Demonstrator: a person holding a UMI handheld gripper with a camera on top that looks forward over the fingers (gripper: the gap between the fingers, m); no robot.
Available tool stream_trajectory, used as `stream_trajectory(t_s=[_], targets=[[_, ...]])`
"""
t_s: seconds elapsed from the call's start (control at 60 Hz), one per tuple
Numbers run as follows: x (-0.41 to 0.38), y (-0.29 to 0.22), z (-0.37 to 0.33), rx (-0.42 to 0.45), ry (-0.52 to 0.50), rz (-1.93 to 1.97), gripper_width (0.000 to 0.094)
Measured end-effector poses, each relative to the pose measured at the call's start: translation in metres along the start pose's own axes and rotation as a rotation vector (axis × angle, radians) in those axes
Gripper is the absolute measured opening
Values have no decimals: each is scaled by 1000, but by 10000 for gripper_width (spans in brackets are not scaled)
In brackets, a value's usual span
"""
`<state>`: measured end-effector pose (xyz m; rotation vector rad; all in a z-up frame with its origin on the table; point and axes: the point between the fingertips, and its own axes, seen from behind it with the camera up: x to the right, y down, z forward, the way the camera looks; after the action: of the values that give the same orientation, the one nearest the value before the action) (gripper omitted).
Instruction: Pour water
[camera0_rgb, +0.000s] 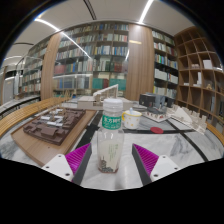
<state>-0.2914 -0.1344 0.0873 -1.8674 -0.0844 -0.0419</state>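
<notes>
- A clear plastic bottle (110, 135) with a white cap and a green label stands upright between the two pink pads (80, 158) of the gripper (111, 160).
- The jaws sit at a narrow setting, one finger close at each side of the bottle's lower body; whether both pads actually press on it, or a thin gap is left, I cannot tell.
- The bottle's base is low between the fingers, and I cannot tell whether it rests on the bench (195, 140) or is lifted off it.
- Just beyond the bottle, to its right, a small pale cup (132, 119) stands on the bench, near the bottle but apart from it.
- To the left of the fingers lies a wooden board (45, 138) carrying a dark tray-like object (55, 124).
- Farther off on the right are a dark box-like device (153, 100) and some white items (180, 117), too small to identify.
- Tall bookshelves (100, 50) filled with books line the back of the room, with strip lights (60, 32) on the ceiling above.
</notes>
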Motion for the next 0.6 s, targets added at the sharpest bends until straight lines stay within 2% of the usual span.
stream_trajectory(t_s=[0.133, 0.2, 0.317, 0.383, 0.483, 0.6], targets=[[-3, 1, 41, 9, 11, 10, 689], [-7, 1, 47, 24, -16, 25, 536], [-10, -2, 49, 52, -28, 26, 450], [-12, -2, 48, 55, -38, 33, 403], [-17, -9, 46, 56, -79, 64, 403], [-33, -52, 45, 107, -153, 150, 402]])
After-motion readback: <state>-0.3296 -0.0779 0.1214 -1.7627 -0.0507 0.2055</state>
